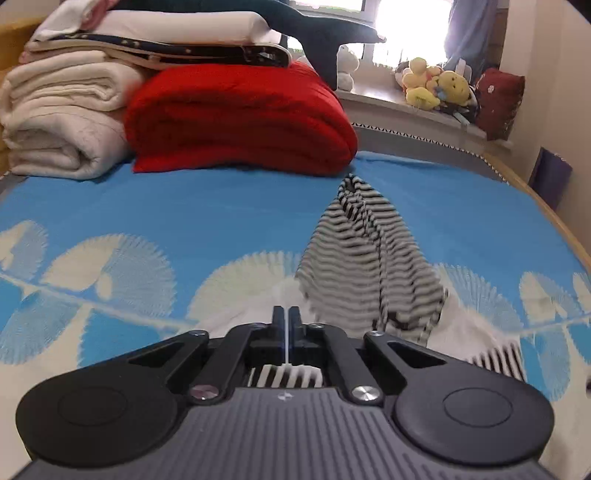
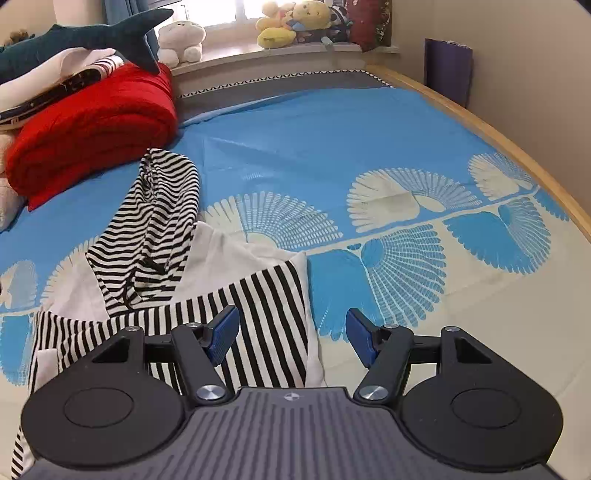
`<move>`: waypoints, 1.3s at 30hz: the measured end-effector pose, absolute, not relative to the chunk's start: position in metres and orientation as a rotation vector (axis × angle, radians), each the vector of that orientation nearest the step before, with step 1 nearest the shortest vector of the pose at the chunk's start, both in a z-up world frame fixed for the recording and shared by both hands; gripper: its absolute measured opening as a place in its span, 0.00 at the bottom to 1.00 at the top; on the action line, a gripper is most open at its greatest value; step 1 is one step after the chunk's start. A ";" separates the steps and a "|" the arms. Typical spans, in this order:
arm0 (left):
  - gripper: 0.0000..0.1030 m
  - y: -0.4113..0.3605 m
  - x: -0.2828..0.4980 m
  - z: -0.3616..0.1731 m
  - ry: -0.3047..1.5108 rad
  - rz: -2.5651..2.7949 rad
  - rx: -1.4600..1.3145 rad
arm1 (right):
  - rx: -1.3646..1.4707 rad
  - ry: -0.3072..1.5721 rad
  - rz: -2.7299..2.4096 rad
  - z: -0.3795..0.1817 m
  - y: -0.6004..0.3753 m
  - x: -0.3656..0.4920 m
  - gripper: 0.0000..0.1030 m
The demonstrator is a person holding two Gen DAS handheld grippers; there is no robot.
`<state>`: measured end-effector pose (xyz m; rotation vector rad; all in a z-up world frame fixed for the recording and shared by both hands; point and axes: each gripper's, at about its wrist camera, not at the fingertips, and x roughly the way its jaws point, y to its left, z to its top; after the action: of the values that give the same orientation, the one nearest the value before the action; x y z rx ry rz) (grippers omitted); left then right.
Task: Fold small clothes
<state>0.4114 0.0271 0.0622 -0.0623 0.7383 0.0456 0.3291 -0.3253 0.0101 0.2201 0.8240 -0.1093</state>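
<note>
Garment: a small striped top (image 2: 258,314), black and white with plain white parts, is spread on the near part of the bed (image 2: 369,129), left of the middle; its striped sleeve or hood part (image 2: 162,206) is thrown up toward the head end.
Left gripper (image 1: 286,317): the jaws are pressed together; a thin pale line is seen between them, but whether cloth is pinched cannot be told.
Right gripper (image 2: 291,339): the jaws are spread wide, over the garment's right edge, with nothing between them.
Handling: the cloth is judged light, soft and limp; it will sag and drag when lifted.
Grasp place: a hem or corner at the right edge is best pinched, thin layers only.
Surroundings: a folded red blanket (image 2: 92,125), cream blankets (image 1: 62,122) and a plush shark (image 2: 85,37) are stacked at the bed's far left corner; plush toys (image 2: 295,22) sit on the sill.
Obstacles: none close; the sheet beneath could be caught along with the cloth.
</note>
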 end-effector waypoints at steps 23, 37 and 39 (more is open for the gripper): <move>0.38 -0.035 0.758 -0.048 0.814 -0.006 -0.101 | 0.087 0.939 -0.079 -0.032 -0.309 0.357 0.36; 0.03 -0.065 0.742 -0.040 0.746 -0.083 0.109 | 0.123 0.940 -0.057 -0.026 -0.308 0.365 0.36; 0.03 -0.066 0.694 -0.017 0.681 -0.129 0.139 | 0.145 0.928 -0.059 -0.021 -0.311 0.363 0.36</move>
<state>0.6939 -0.0656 -0.0171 0.1388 0.6814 -0.1290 0.3632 -0.3111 -0.0210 0.1446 0.9279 -0.0591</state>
